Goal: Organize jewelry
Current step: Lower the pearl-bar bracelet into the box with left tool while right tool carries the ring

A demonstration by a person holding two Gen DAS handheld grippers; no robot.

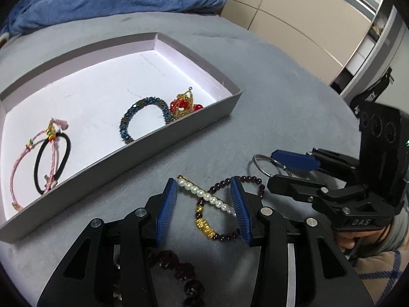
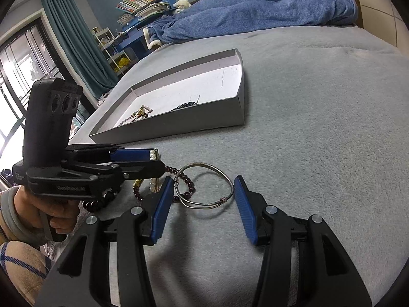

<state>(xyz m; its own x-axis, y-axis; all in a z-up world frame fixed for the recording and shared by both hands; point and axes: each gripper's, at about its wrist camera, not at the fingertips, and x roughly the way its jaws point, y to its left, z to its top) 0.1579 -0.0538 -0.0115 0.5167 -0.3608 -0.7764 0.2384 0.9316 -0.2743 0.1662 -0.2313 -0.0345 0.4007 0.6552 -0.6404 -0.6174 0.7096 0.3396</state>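
Note:
A shallow grey box (image 1: 194, 128) with a white floor lies on the grey bed cover and holds a pink cord bracelet (image 1: 25, 163), a black hair tie (image 1: 52, 162), a blue beaded bracelet (image 1: 143, 117) and a red and gold piece (image 1: 185, 105). My left gripper (image 1: 204, 204) is open around a pearl bar clip (image 1: 207, 195) that lies across a dark garnet bracelet with gold beads (image 1: 204, 223). My right gripper (image 2: 203, 199) is open around a silver wire bangle (image 2: 204, 185). The bangle (image 1: 260, 165) also shows in the left wrist view, beside the right gripper (image 1: 288, 168).
A second dark bead bracelet (image 1: 181, 273) lies under my left gripper. A blue blanket (image 2: 255, 7) is bunched at the far side of the bed. Shelves with books (image 2: 143, 0) and a green curtain (image 2: 74, 38) stand beyond. The box also shows in the right wrist view (image 2: 179, 125).

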